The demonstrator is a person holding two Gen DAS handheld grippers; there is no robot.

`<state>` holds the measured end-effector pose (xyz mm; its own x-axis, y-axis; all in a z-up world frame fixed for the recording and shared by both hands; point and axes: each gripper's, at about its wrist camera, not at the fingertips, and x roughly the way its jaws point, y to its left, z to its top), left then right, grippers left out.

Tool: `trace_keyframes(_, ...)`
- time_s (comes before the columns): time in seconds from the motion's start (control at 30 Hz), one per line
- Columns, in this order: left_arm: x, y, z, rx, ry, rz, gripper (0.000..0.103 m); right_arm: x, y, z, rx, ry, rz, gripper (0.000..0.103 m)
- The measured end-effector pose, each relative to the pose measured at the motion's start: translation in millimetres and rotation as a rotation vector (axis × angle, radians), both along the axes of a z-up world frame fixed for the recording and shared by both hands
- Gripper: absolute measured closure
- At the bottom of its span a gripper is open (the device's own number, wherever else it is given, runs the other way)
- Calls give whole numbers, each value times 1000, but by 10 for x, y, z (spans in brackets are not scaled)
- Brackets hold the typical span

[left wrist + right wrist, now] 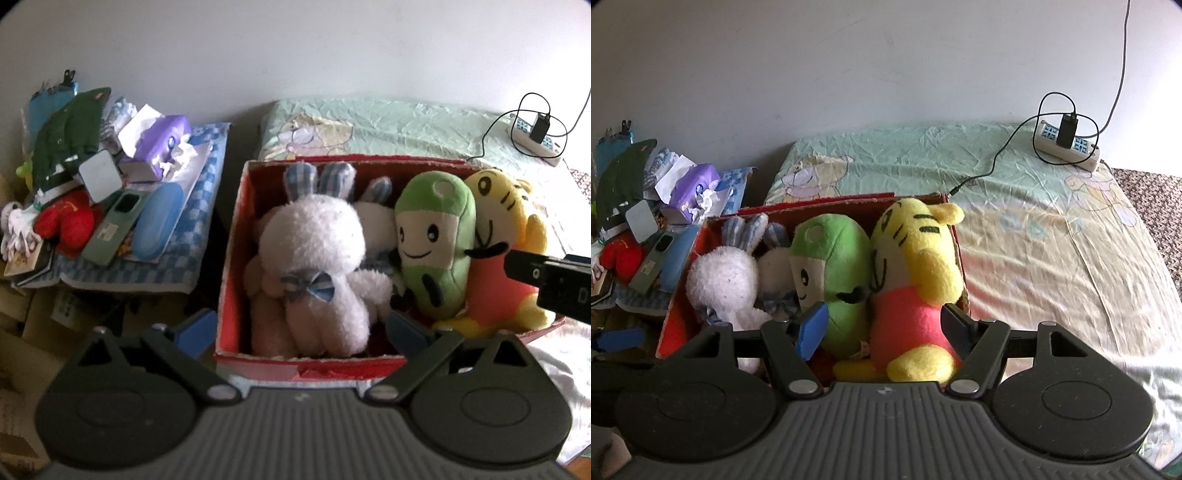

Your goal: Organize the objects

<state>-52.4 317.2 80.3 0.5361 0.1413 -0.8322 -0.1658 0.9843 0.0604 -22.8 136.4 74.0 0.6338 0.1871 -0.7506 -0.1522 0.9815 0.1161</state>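
A red cardboard box (231, 258) (674, 325) stands on the bed and holds plush toys. A white rabbit (314, 266) (720, 280) lies at its left, a second white rabbit behind it. A green plush (436, 240) (831, 266) and a yellow tiger in a pink shirt (495, 258) (916, 288) stand at its right. My left gripper (301, 332) is open above the box's near edge, around the white rabbit's legs, not gripping. My right gripper (882, 328) is open, its fingers on either side of the tiger and green plush. Its dark tip (546, 280) shows in the left wrist view.
A cluttered pile sits left of the box: a purple tissue pack (162, 144) (694, 184), a red plush (66, 221), a blue case (157, 221), a green garment (70, 133). A power strip with charger and cable (535, 136) (1067, 144) lies on the green sheet (1015, 221).
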Motion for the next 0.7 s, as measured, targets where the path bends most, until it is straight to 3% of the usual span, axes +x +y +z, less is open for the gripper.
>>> trace_keyframes(0.4, 84, -58, -115, 6, 25, -24, 5, 36, -43, -113, 37, 9, -19, 34)
trace_keyframes(0.7, 119, -105, -150, 18, 34, -32, 5, 81, -33, -167, 57, 22, -2, 42)
